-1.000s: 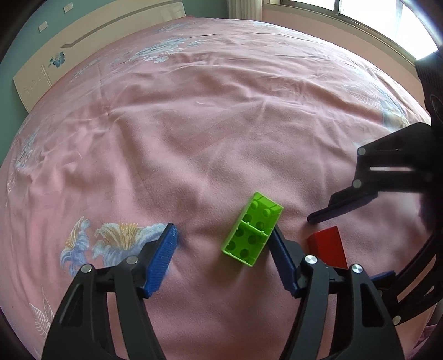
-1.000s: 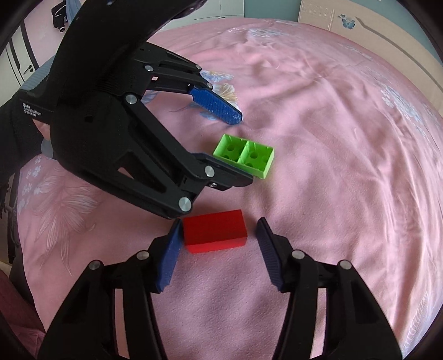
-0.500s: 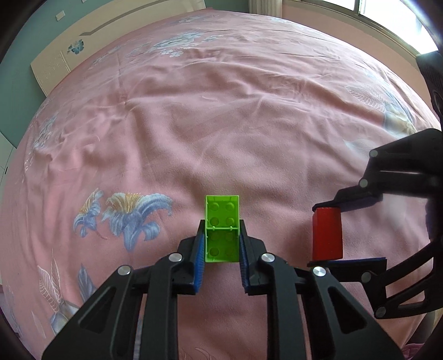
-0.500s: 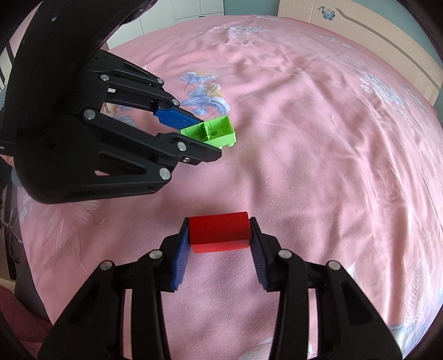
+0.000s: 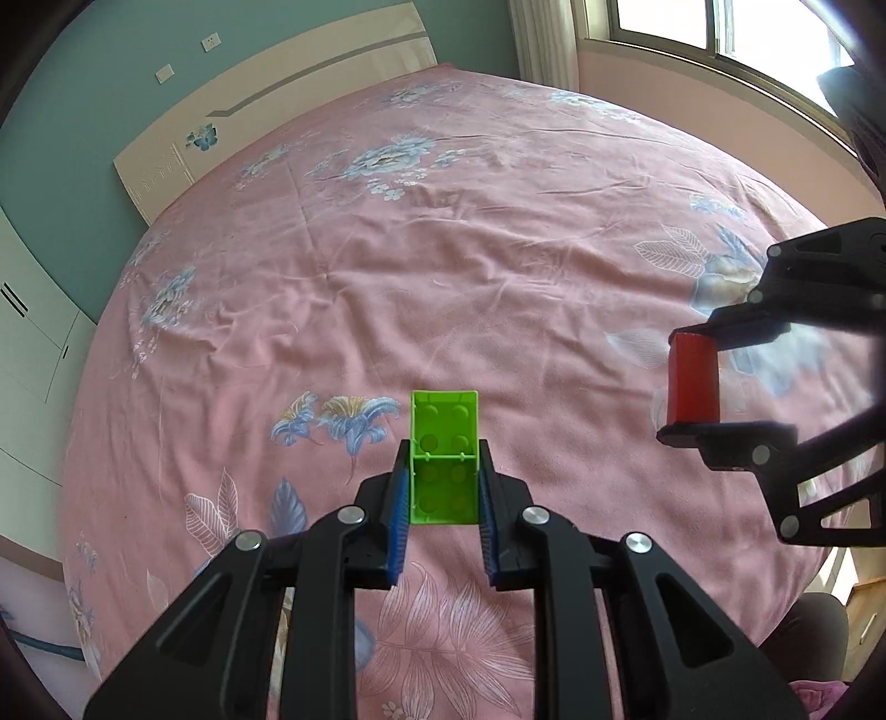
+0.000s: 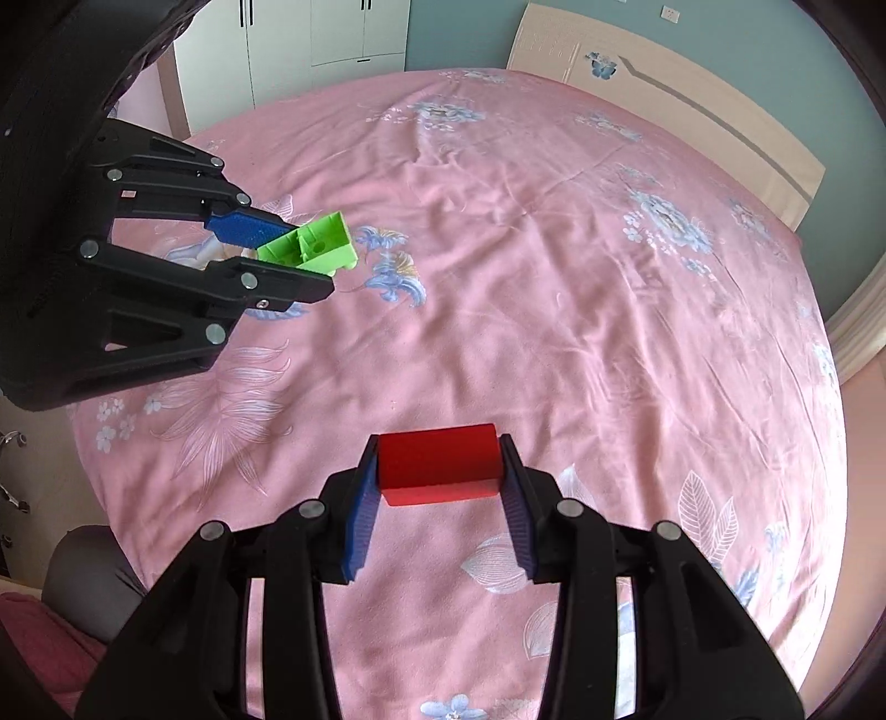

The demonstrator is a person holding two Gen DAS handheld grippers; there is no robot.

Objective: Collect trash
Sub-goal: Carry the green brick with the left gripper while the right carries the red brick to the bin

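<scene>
My left gripper (image 5: 444,471) is shut on a green toy brick (image 5: 444,443), its hollow underside facing the camera, held in the air over the pink bed. In the right wrist view the same green brick (image 6: 315,246) sticks out of the left gripper (image 6: 288,255) at the upper left. My right gripper (image 6: 440,471) is shut on a red block (image 6: 437,462), pads pressing its two ends. In the left wrist view the red block (image 5: 692,379) hangs at the right between the right gripper's black fingers (image 5: 742,327).
A pink floral bedspread (image 5: 443,249) fills both views below the grippers. A cream headboard (image 6: 692,105) and teal wall stand at the far end, white wardrobes (image 6: 310,44) to one side, a window (image 5: 720,39) to the other. A person's grey trouser leg (image 6: 83,576) shows at the bed's near edge.
Both grippers went from open around their blocks on the bedspread to shut on them, then rose; the bed now lies much farther below and the walls have come into view.
</scene>
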